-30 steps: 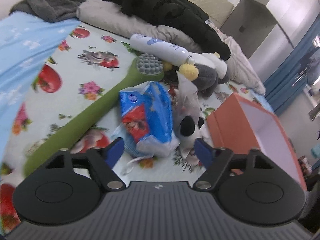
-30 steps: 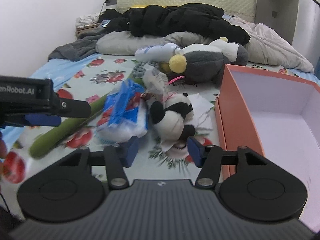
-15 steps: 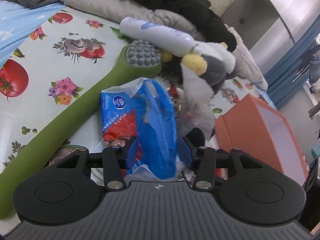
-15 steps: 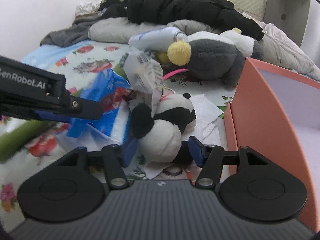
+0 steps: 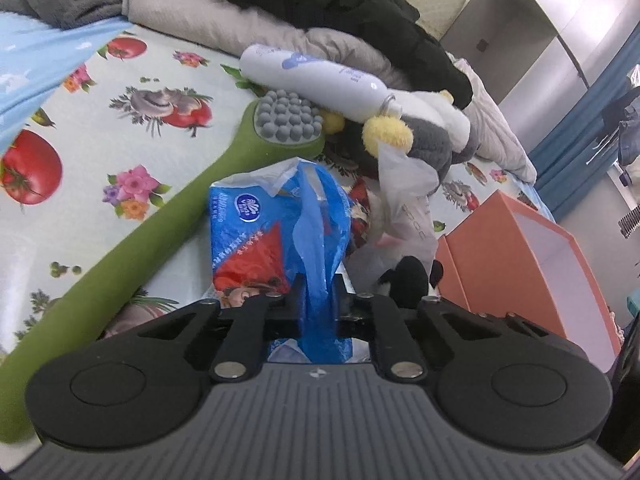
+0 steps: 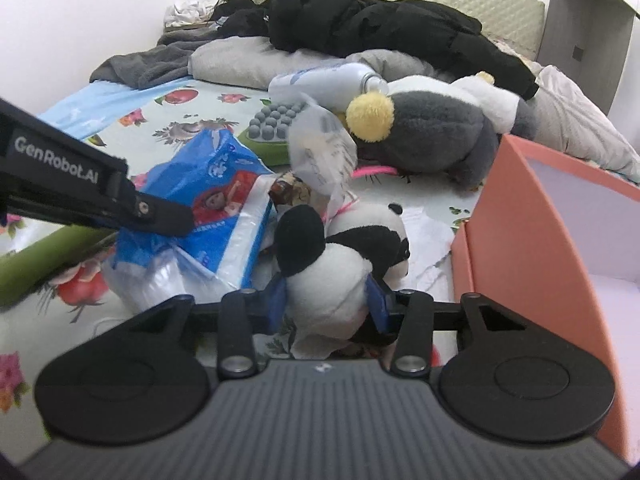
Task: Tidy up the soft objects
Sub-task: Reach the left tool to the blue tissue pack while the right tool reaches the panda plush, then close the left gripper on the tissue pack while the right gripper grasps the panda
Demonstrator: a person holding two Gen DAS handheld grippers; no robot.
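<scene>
A blue tissue pack (image 5: 256, 236) lies on the flowered bed sheet; my left gripper (image 5: 320, 312) is shut on its loose blue wrapper at the near end. It also shows in the right wrist view (image 6: 216, 204), with the left gripper (image 6: 160, 216) on it. A panda plush (image 6: 340, 256) lies just right of the pack; my right gripper (image 6: 326, 306) is shut on its white body. The panda's black ear (image 5: 408, 280) shows in the left wrist view. An open orange box (image 6: 532, 232) stands at the right, also in the left wrist view (image 5: 520, 264).
A green long-handled massage brush (image 5: 160, 216) lies left of the pack. A white bottle (image 5: 316, 76), a grey plush with a yellow pompom (image 6: 436, 132) and a clear plastic bag (image 6: 320, 148) lie behind. Pillows and black clothes (image 6: 380, 28) sit at the headboard.
Both grippers moved forward and closed: the left onto the tissue pack's wrapper, the right onto the panda plush.
</scene>
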